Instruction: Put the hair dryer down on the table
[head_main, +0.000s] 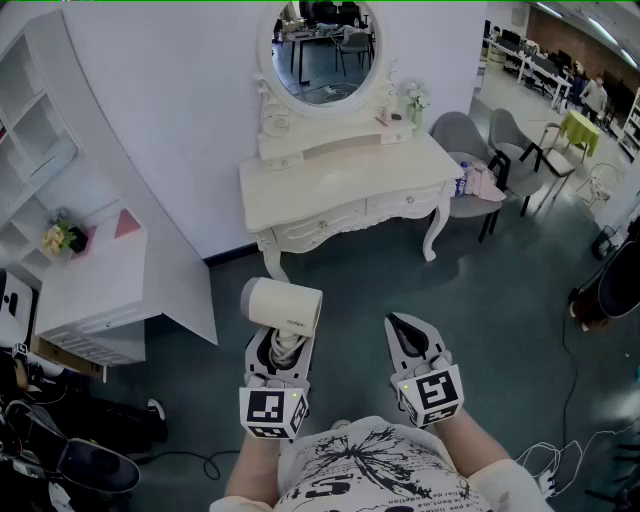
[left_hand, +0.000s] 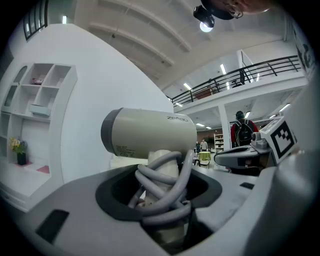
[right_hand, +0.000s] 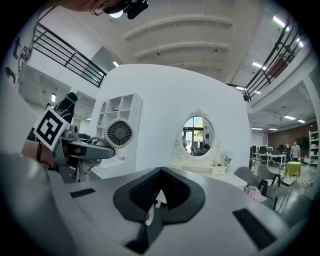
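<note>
Nearest, the left claw (head_main: 282, 348) clamps the cord-wrapped handle of the hair dryer (head_main: 285, 305), holding it upright in the air. Beside it, the right claw (head_main: 398, 325) is closed and empty. Ahead stands the white surface (head_main: 330, 185), likely its destination.

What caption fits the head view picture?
Left gripper holds a hair dryer before the white dressing table; right gripper shut, empty.

Grey left gripper (head_main: 283, 345) and right gripper (head_main: 404, 328) are fitted with black-and-white marker cubes (head_main: 272, 412); a white, black-printed shirt (head_main: 370, 470) is worn.
</note>
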